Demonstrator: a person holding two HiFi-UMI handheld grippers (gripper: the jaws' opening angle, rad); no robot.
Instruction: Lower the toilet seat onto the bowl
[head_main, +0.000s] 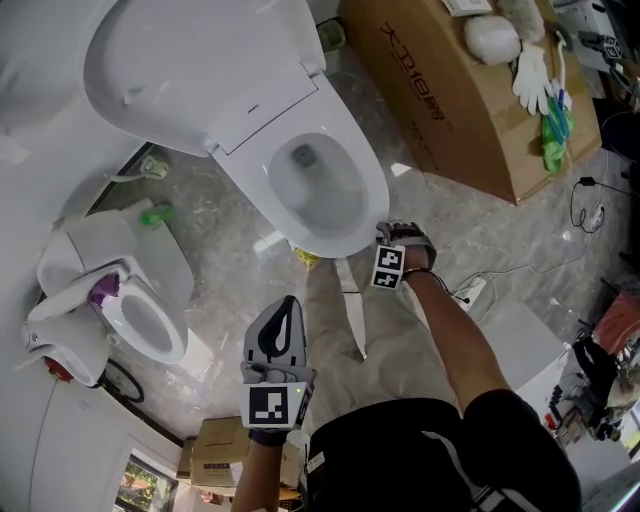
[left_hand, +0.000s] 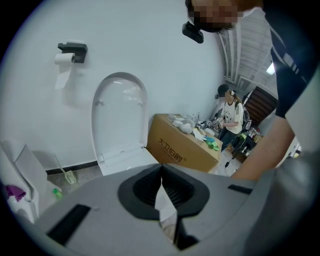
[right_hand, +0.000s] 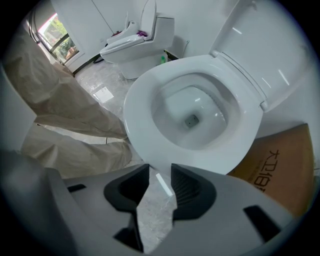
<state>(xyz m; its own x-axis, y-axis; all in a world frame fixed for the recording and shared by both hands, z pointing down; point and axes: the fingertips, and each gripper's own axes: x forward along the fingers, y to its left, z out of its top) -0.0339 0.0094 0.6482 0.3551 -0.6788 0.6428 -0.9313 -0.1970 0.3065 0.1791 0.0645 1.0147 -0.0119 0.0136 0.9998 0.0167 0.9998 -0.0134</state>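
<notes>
Now the toilet seat (right_hand: 142, 135) is seen lying flat on the bowl (right_hand: 192, 117), with the lid (right_hand: 270, 45) stood upright behind it. The right gripper (right_hand: 160, 169) is held just in front of the seat's front edge, its fingers (right_hand: 187, 187) parted by a narrow gap, only the marble floor (head_main: 500, 225) showing between them. The left gripper (left_hand: 160, 167) is held well apart from the toilet, fingers closed tip to tip on nothing.

Low in the head view, the person wears a black top with short sleeves (head_main: 510, 430) and pale beige trousers (head_main: 385, 340). The left gripper (head_main: 288, 306) and right gripper (head_main: 398, 232) are grey (black pads inside), each with a black-and-white marker cube.
</notes>
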